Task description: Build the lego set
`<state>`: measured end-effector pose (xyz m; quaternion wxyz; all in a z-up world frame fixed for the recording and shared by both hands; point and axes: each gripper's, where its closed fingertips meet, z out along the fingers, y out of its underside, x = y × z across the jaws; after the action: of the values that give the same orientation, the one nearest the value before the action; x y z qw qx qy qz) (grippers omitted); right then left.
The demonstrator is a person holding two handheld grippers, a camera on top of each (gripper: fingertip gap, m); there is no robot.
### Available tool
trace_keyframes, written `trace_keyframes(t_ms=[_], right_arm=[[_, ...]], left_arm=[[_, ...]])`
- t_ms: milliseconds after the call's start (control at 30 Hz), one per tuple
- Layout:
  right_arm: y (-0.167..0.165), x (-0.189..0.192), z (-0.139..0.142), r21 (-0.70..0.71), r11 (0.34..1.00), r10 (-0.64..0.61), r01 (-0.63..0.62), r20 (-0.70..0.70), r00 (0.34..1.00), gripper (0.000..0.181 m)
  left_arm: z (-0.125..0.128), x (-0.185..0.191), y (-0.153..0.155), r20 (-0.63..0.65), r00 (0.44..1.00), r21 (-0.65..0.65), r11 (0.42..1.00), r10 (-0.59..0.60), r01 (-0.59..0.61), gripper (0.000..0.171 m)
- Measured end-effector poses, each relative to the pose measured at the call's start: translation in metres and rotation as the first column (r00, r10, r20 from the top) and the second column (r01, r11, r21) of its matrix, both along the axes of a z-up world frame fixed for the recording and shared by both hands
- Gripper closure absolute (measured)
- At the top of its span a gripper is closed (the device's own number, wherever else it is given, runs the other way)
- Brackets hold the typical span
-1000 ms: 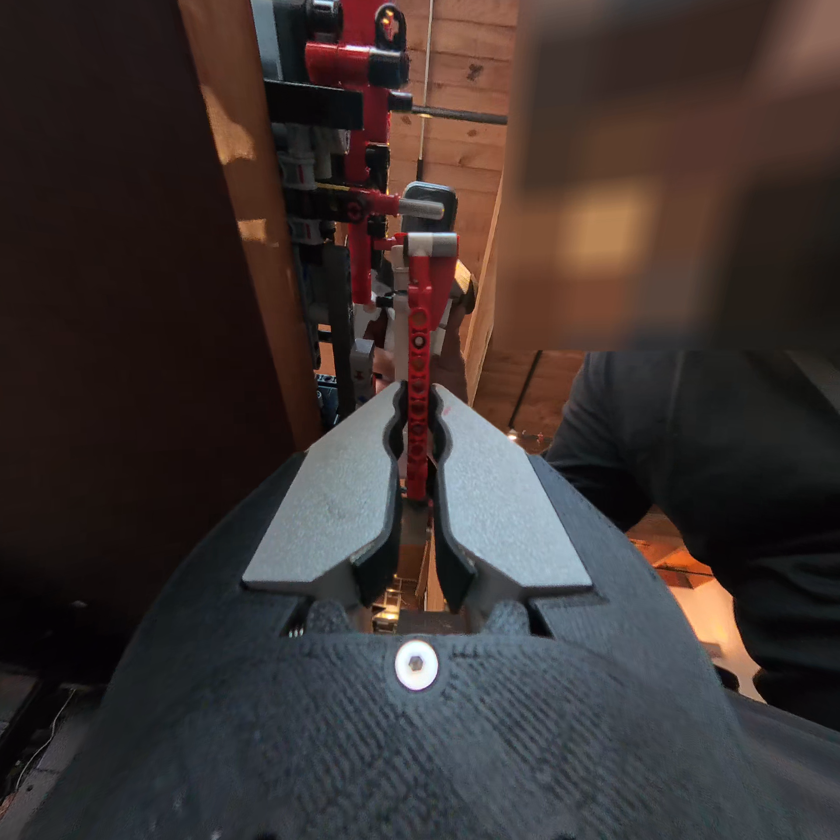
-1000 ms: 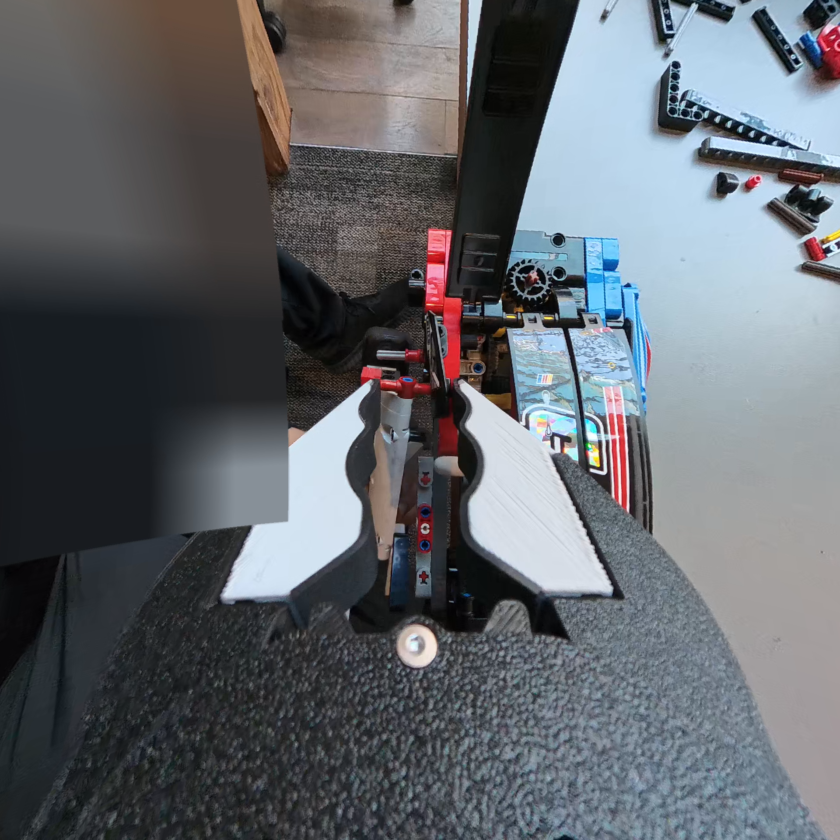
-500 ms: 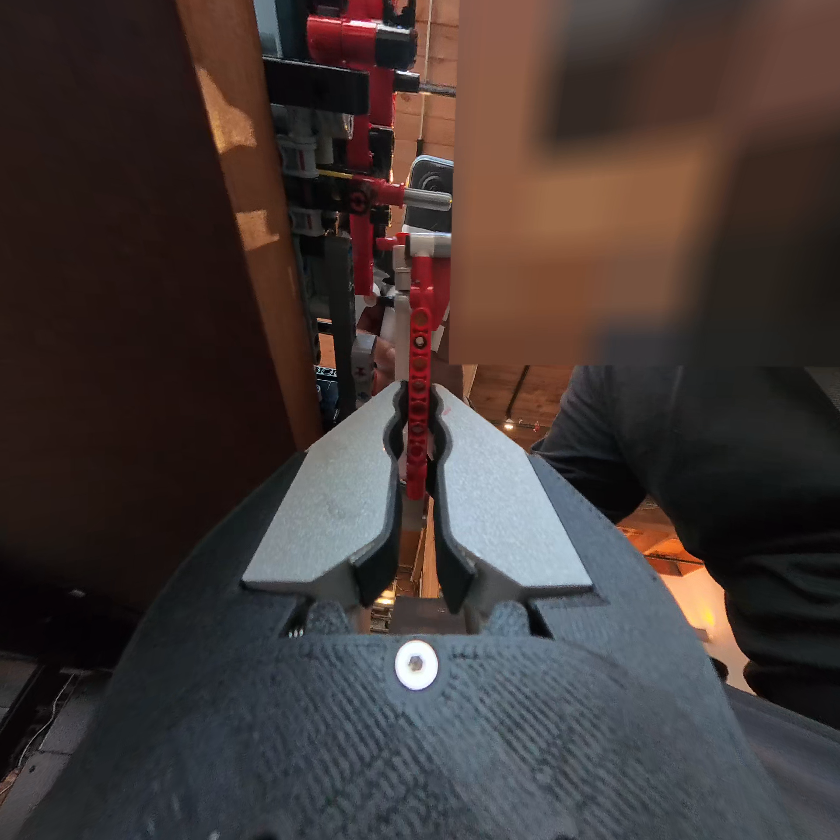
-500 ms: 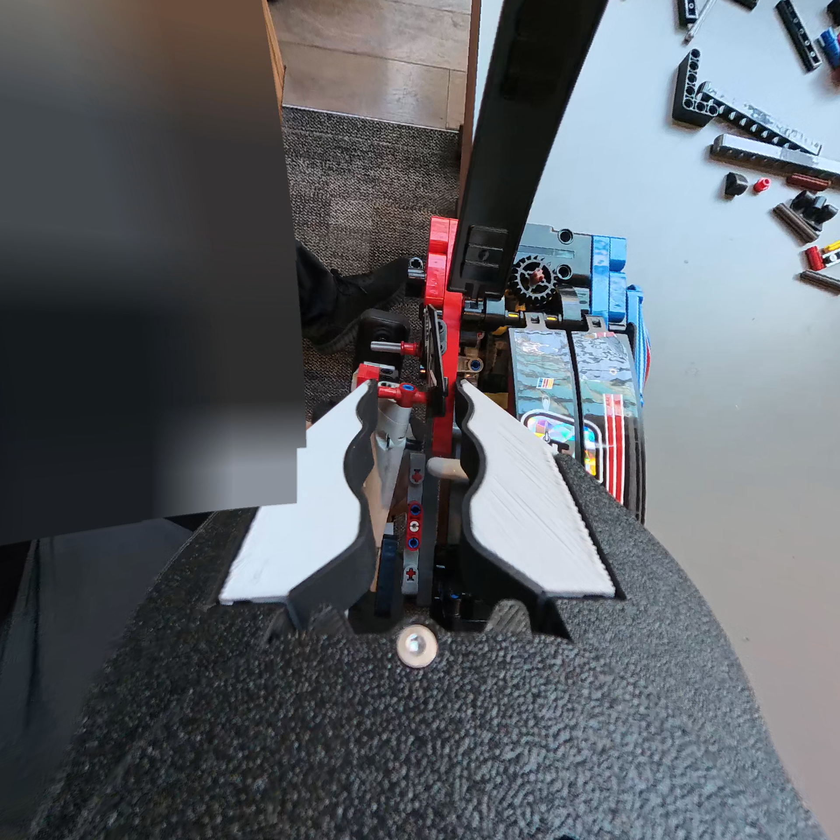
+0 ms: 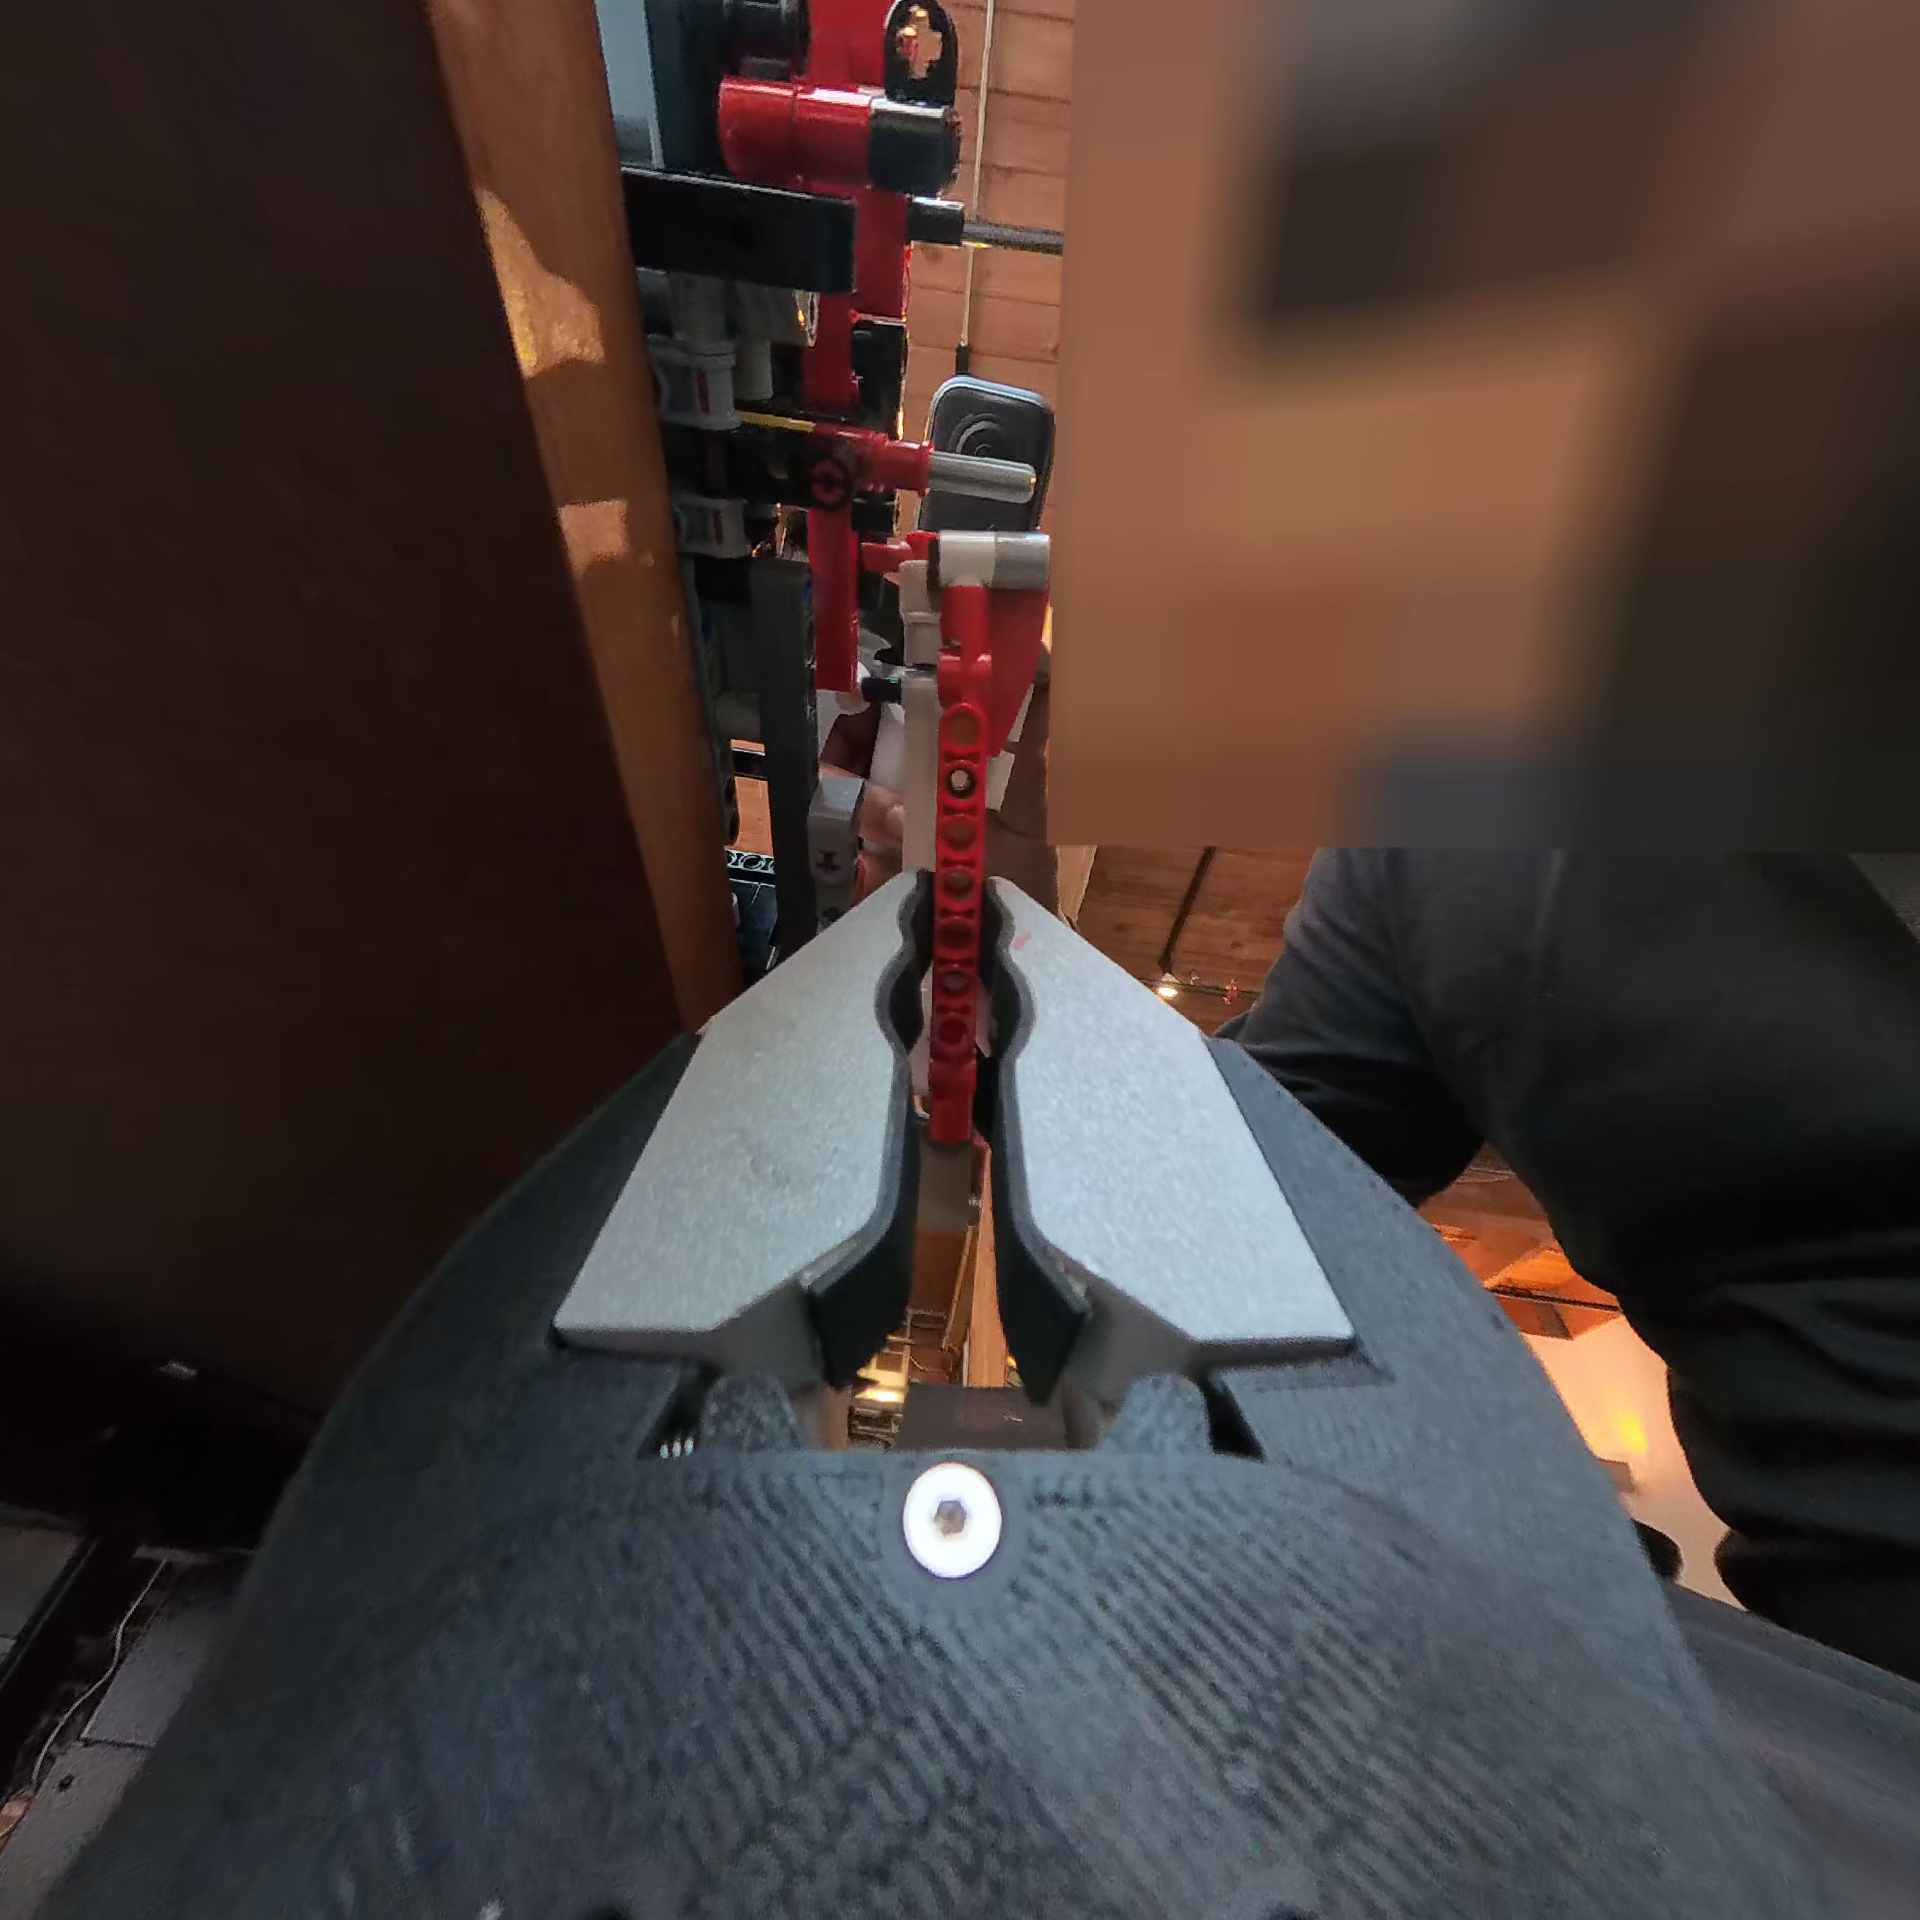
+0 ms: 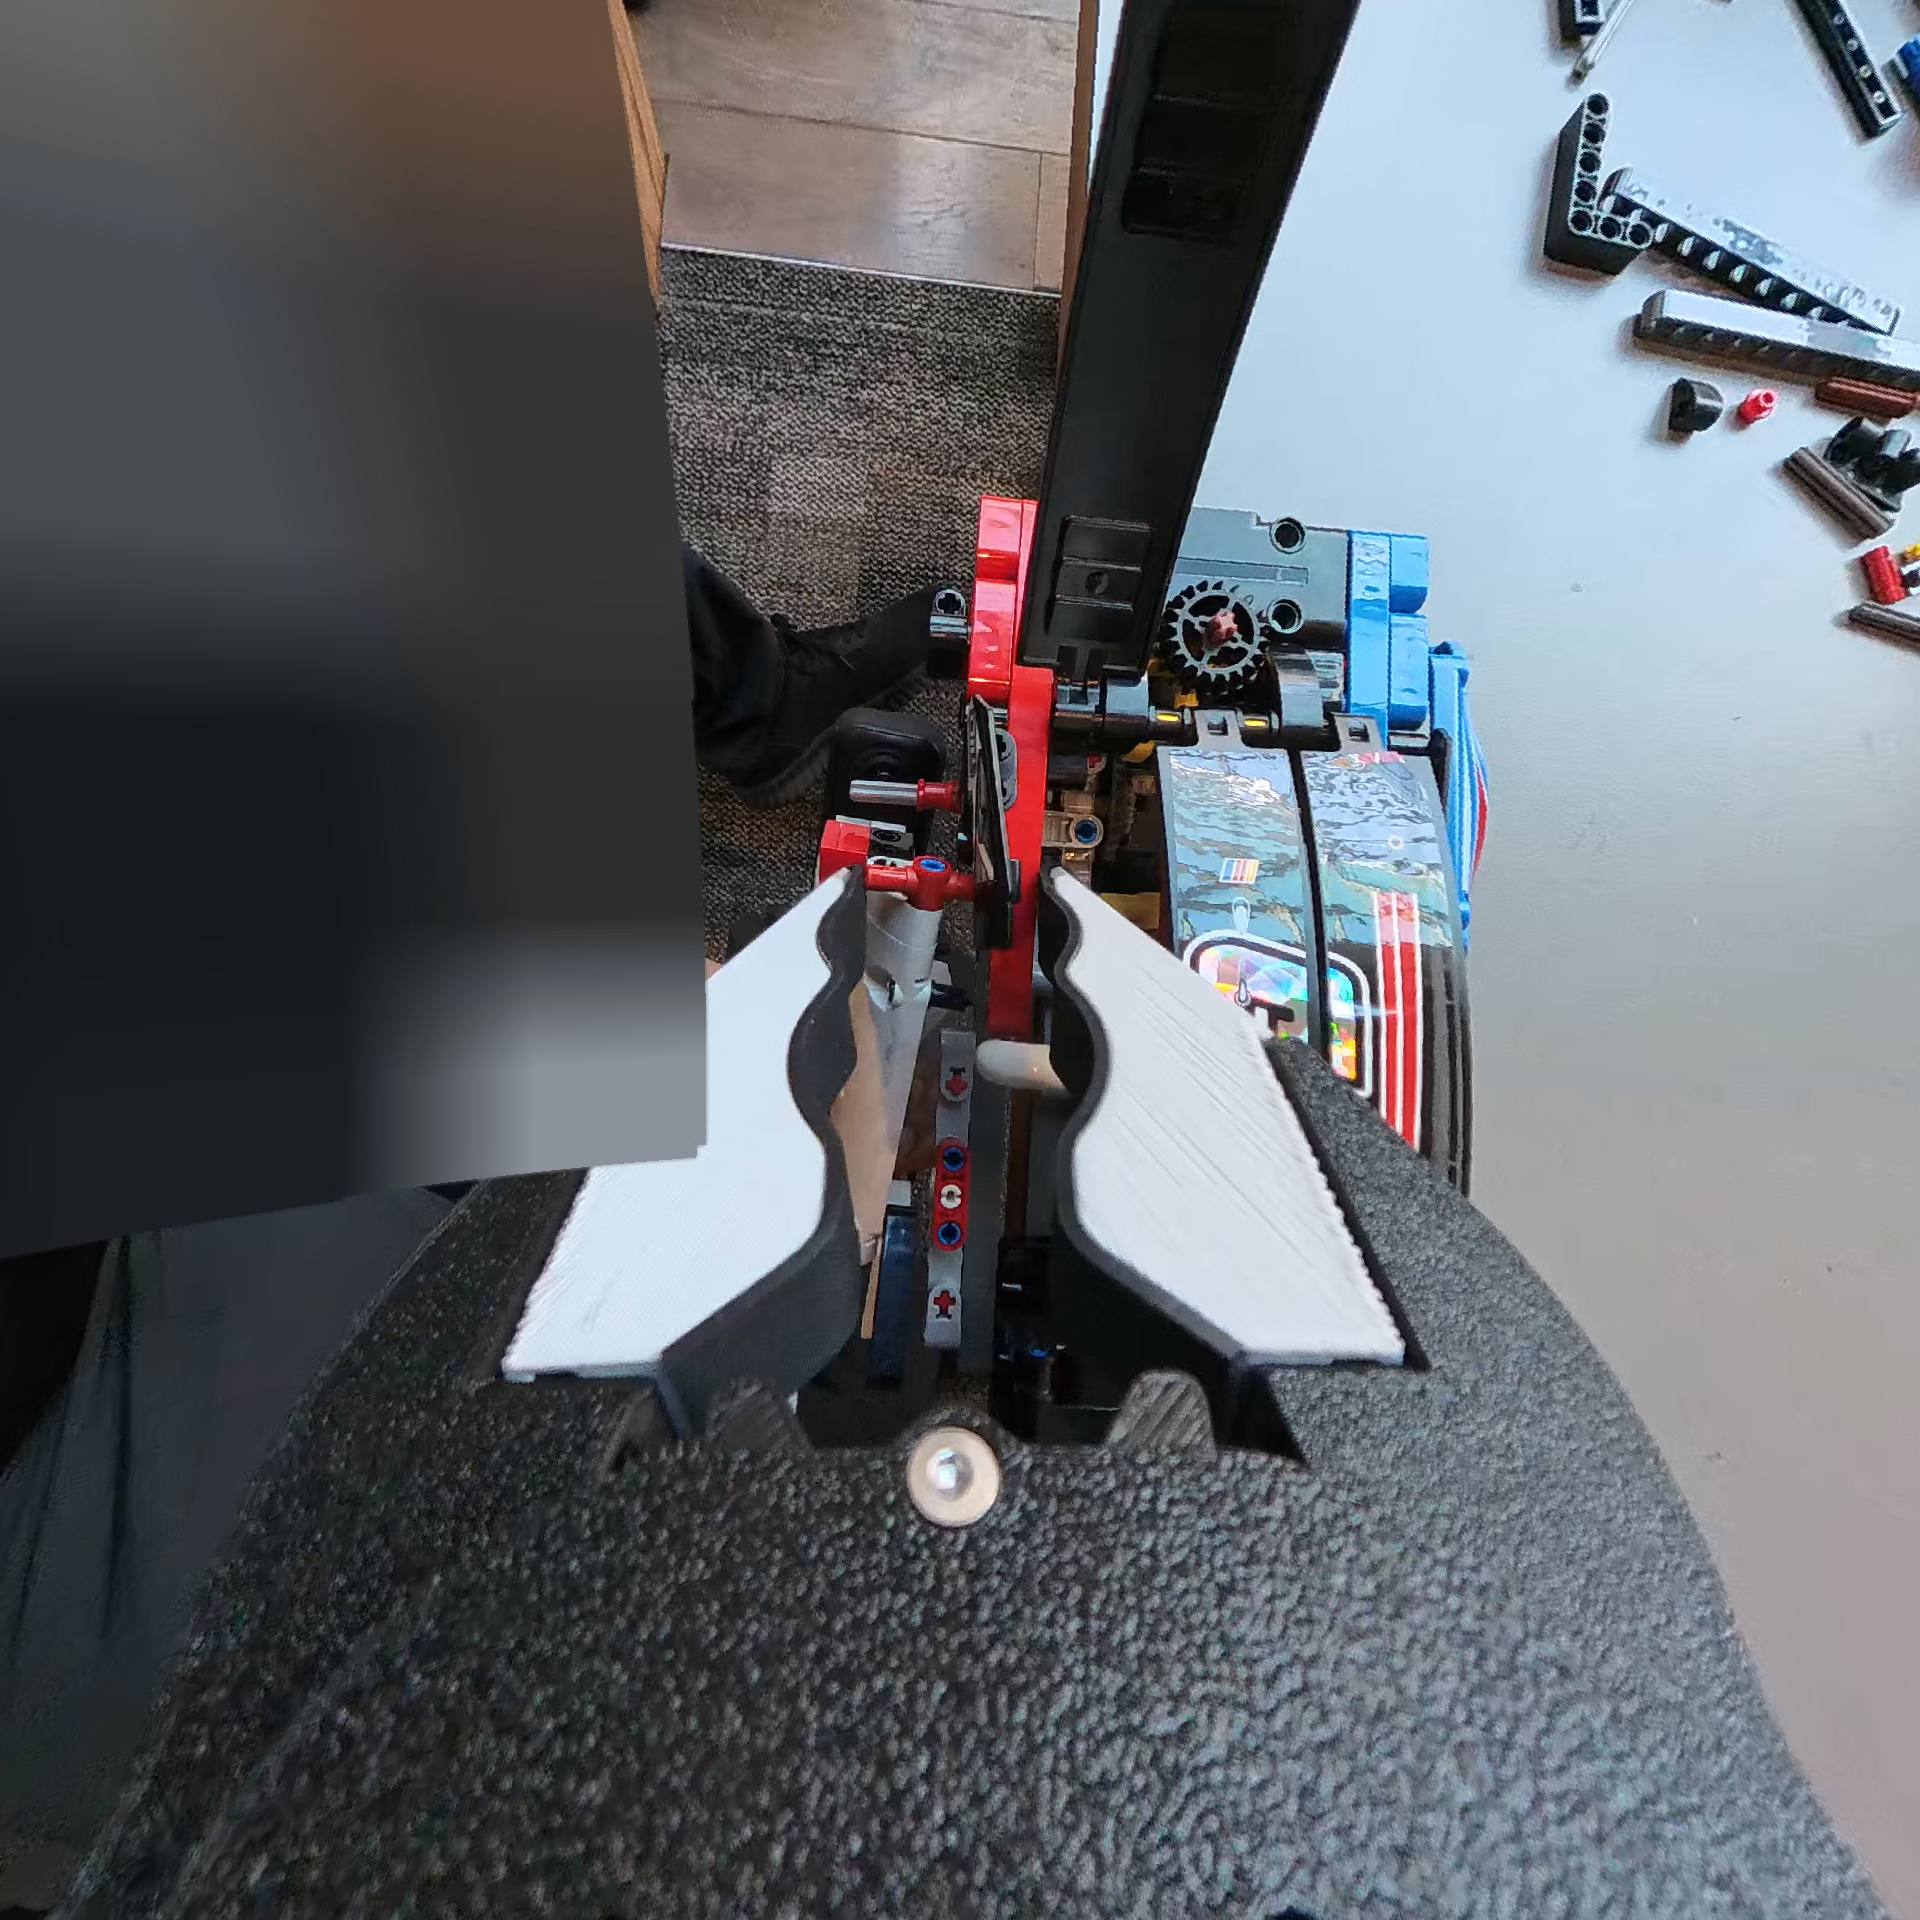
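My left gripper (image 5: 954,883) is shut on a red holed beam (image 5: 958,935) and points it up. The beam carries a grey connector (image 5: 987,561) at its far end, close beside the red and black lego model (image 5: 831,343). In the right wrist view the model (image 6: 1226,862) is a car body with stickered panels, lying at the table's edge. My right gripper (image 6: 951,883) is closed around the model's red side frame (image 6: 1013,727). The grey connector (image 6: 904,925) shows just left of that frame, between my right fingers.
A long black panel (image 6: 1174,260) rises from the model. Several loose black, grey and red parts (image 6: 1745,281) lie on the white table (image 6: 1610,1039) at the upper right. Grey carpet (image 6: 852,416) lies below the table edge. A person's dark sleeve (image 5: 1558,1091) is at the right. About 6 centimeters separates my left fingertips from my right.
Both views have shifted only slightly. The red beam stays clamped next to the model, and the right gripper keeps the same jaw gap on the frame.
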<state>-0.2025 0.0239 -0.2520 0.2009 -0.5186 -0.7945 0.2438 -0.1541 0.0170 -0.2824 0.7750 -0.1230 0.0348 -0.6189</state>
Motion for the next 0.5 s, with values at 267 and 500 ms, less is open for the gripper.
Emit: trace_keyframes(t_ms=[267, 500], right_arm=[[0.0019, 0.0015, -0.0023, -0.046, 0.999, -0.012, 0.014, 0.042, 0.999, 0.152], [0.0035, 0.003, -0.0039, -0.064, 0.998, 0.006, 0.0, 0.099, 0.995, 0.153]], left_arm=[[-0.0015, 0.0007, 0.0022, 0.003, 1.0, -0.011, 1.0, -0.004, 0.004, 0.166], [-0.0033, 0.0011, 0.0049, 0.004, 1.0, -0.018, 1.0, -0.008, 0.008, 0.166]])
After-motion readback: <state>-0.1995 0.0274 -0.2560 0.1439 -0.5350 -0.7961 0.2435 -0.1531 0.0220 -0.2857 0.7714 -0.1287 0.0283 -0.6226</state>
